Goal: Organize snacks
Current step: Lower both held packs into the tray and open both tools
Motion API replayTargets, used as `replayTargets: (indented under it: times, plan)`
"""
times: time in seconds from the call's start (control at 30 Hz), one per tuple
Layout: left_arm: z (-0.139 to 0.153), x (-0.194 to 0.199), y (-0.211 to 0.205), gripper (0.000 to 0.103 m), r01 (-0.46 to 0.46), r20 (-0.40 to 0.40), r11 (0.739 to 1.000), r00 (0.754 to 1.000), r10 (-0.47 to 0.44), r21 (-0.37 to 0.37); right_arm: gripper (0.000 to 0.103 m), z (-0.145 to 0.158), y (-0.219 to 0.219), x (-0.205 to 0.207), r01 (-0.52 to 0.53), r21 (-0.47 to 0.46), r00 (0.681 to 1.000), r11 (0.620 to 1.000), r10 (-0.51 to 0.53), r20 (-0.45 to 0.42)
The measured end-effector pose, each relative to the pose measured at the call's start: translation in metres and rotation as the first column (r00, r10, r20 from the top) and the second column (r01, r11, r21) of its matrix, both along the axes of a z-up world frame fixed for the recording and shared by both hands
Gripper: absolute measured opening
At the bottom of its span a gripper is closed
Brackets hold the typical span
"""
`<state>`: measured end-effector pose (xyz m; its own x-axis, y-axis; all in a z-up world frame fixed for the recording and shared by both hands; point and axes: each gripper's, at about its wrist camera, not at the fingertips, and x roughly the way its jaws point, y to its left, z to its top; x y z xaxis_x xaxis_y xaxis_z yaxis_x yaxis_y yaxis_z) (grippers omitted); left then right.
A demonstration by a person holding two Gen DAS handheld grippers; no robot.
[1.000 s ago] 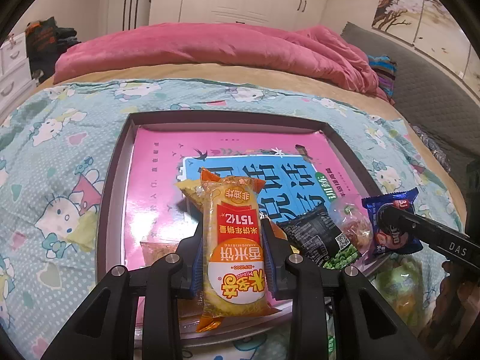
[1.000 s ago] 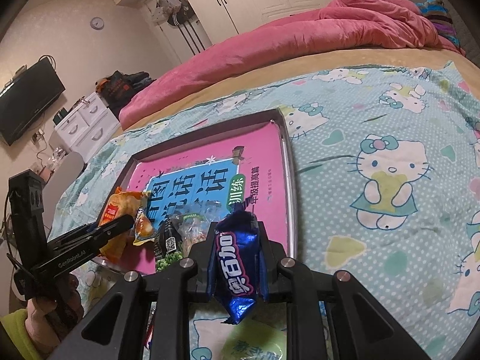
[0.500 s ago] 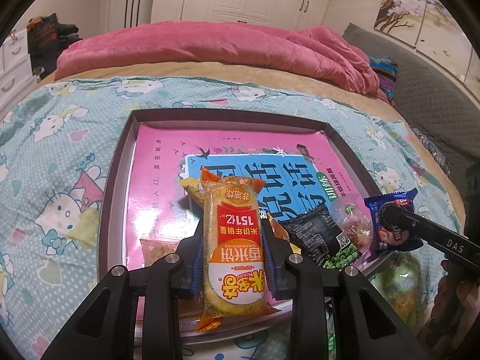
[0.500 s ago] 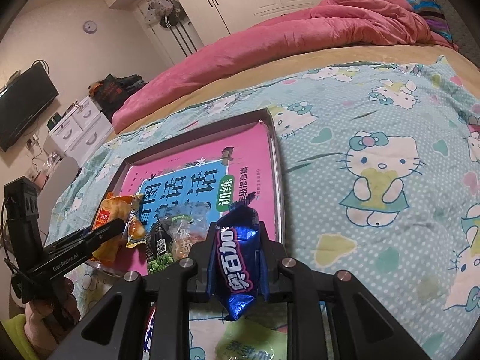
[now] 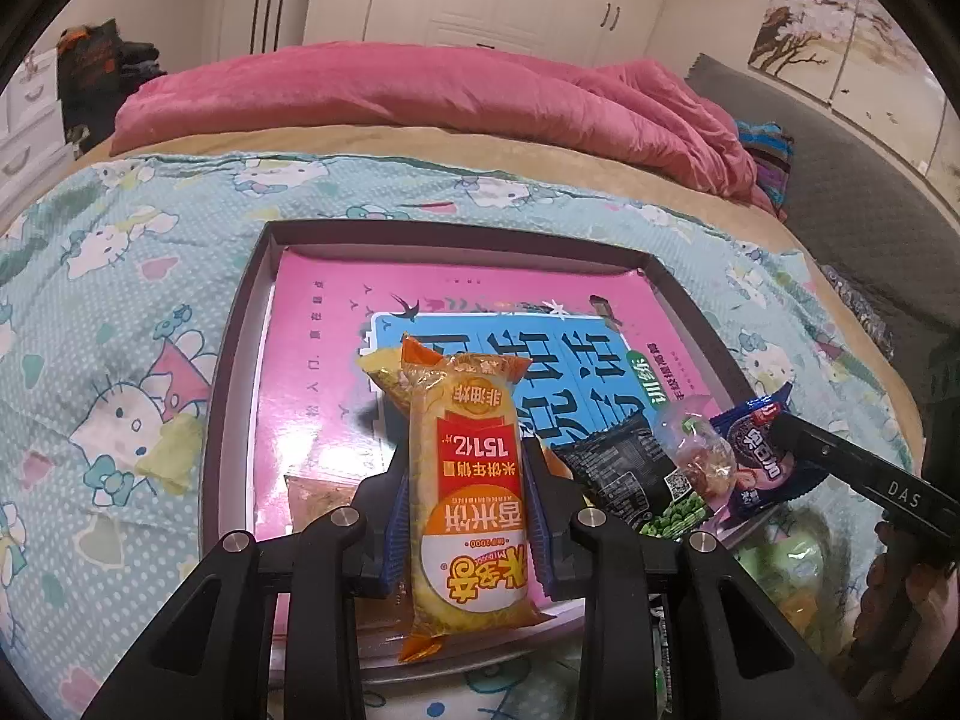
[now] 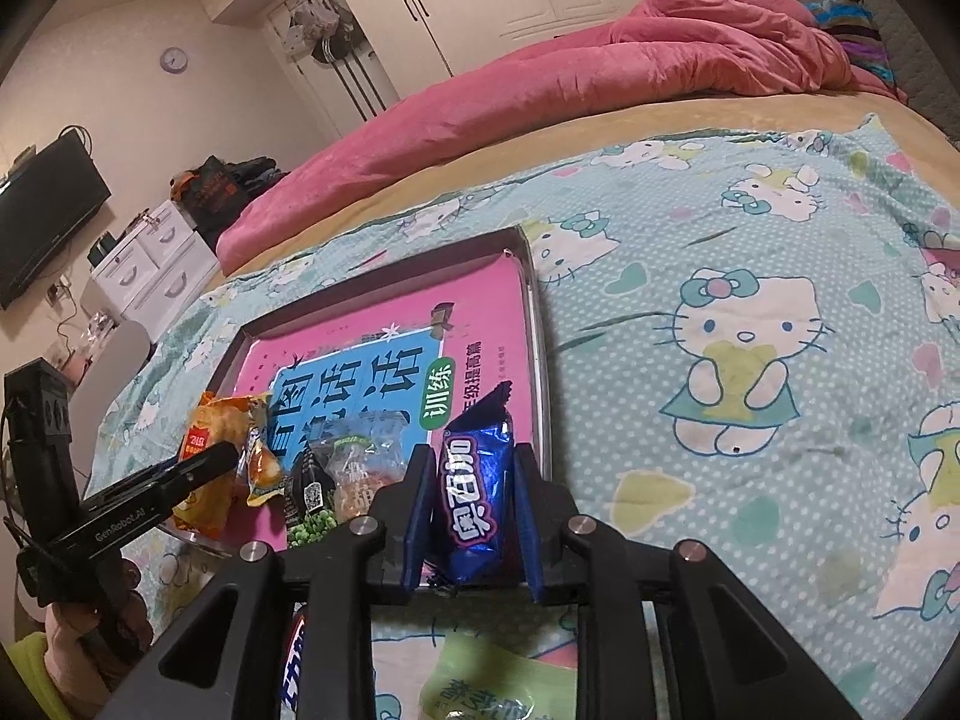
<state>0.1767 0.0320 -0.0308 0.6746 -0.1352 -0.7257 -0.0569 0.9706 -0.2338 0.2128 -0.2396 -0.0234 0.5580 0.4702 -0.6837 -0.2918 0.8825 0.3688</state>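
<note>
My left gripper (image 5: pixel 465 480) is shut on a yellow-orange rice cracker packet (image 5: pixel 465 492) and holds it over the near edge of a metal tray (image 5: pixel 240 312) lined with a pink book (image 5: pixel 324 360). My right gripper (image 6: pixel 474 480) is shut on a blue Oreo packet (image 6: pixel 474 498) over the tray's near right corner (image 6: pixel 537 324). A black-and-green pea packet (image 5: pixel 636 474) and a clear snack bag (image 5: pixel 696 450) lie on the tray between the grippers. The rice cracker packet also shows in the right wrist view (image 6: pixel 207 456).
The tray sits on a Hello Kitty sheet (image 6: pixel 750 330) on a bed with a pink quilt (image 5: pixel 420 96) behind. A green packet (image 6: pixel 498 684) and a blue packet (image 6: pixel 297 666) lie on the sheet below the right gripper. A small orange packet (image 6: pixel 264 468) lies on the tray.
Both grippers have kept their packets and moved slightly forward over the tray's near edge. The blue packet has come further in over the tray's corner.
</note>
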Motion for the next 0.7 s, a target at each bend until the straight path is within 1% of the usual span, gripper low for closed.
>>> replayTargets:
  times: [0.17, 0.4, 0.53, 0.7]
  plan:
    - [0.003, -0.003, 0.004, 0.034, -0.001, 0.004, 1.0, 1.0, 0.001, -0.024, 0.035, 0.003, -0.006, -0.002, 0.017, 0.01, 1.0, 1.0, -0.017, 0.012]
    - [0.008, -0.007, 0.009, 0.037, -0.013, 0.015, 0.999, 1.0, 0.013, -0.038, 0.036, 0.008, -0.013, -0.004, 0.035, 0.023, 0.999, 0.999, -0.035, 0.03]
    - [0.01, -0.008, 0.013, 0.04, -0.027, 0.017, 0.998, 0.999, 0.028, -0.05, 0.039, 0.009, -0.014, -0.006, 0.042, 0.02, 0.998, 0.999, -0.042, 0.036]
    - [0.012, -0.012, 0.017, 0.043, -0.04, 0.021, 0.997, 0.999, 0.041, -0.068, 0.039, 0.012, -0.018, -0.008, 0.051, 0.03, 0.997, 0.998, -0.053, 0.051]
